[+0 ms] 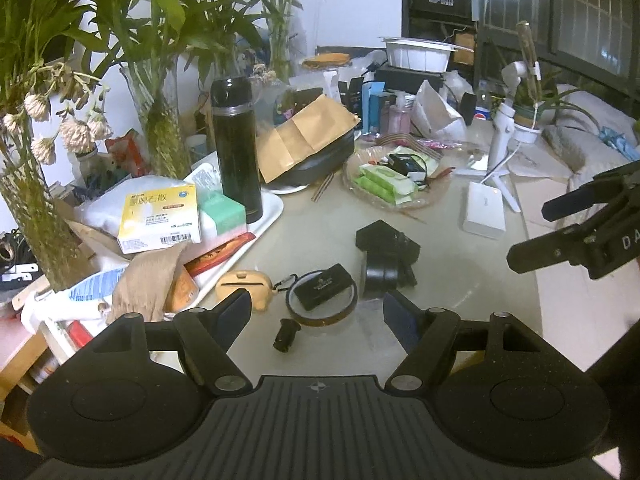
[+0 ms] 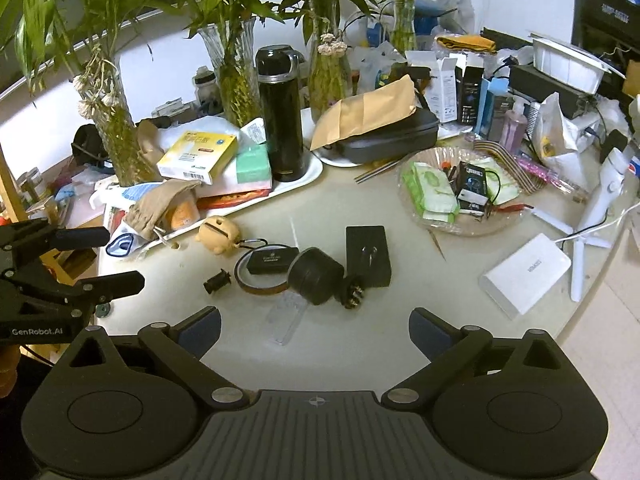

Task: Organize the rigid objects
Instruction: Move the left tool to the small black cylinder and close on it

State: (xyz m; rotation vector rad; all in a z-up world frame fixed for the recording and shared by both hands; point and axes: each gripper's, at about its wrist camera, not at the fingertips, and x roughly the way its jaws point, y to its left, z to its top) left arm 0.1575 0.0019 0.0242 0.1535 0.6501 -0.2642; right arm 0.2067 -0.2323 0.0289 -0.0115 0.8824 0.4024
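Both grippers' fingers gape empty; only the right view shows a clear case (flat on the table).

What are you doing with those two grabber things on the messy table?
A person holds a gripper in each hand, tidying the hard little things on the table. Right now both the left gripper and the right gripper hover with jaws open, holding nothing. Just ahead sit a tape ring with a small black box resting on it, a round black case, a flat black box and a tan piggy pouch. Nothing there is picked up yet.
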